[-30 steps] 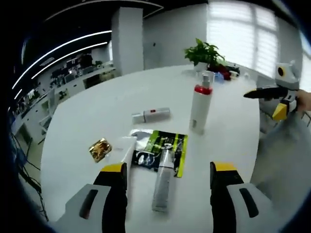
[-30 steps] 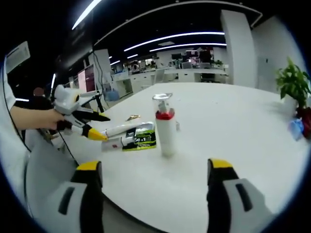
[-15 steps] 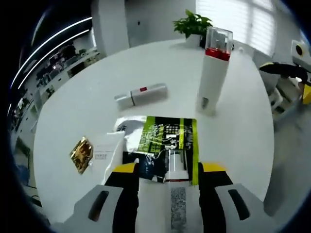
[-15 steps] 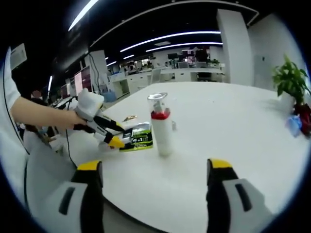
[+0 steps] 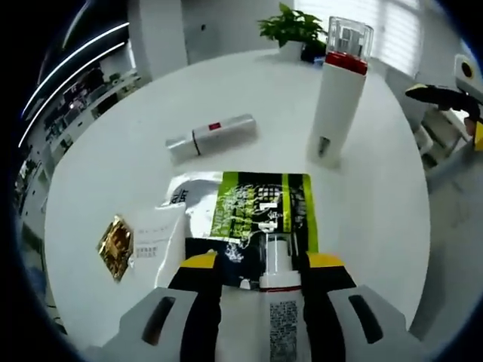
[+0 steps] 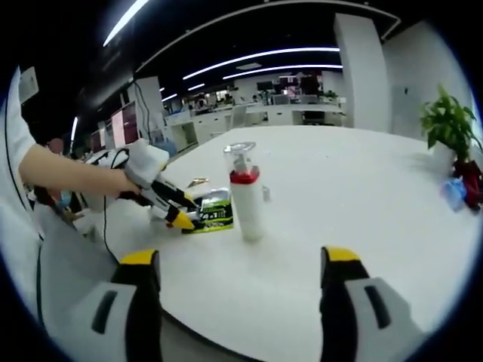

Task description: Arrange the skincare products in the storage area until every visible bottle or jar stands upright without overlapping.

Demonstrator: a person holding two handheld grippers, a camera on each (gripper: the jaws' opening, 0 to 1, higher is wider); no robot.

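Observation:
A white-grey pump bottle lies on the round white table, its neck on a green-and-black sachet. My left gripper is shut on it, both jaws pressed against its sides. From the right gripper view, a person's hand holds the left gripper low at the sachet. A tall white bottle with a red collar and clear cap stands upright beyond; it is also the tall bottle ahead of my right gripper, which is open and holds nothing. A small white tube lies on its side.
A gold foil packet and a white sachet lie left of the jaws. A potted plant stands at the table's far edge, with a blue item near the plant. The right gripper shows beyond the table's right edge.
My left gripper has moved forward over the lying pump bottle and its jaws have closed in onto it. The right gripper has stayed open and nearly still.

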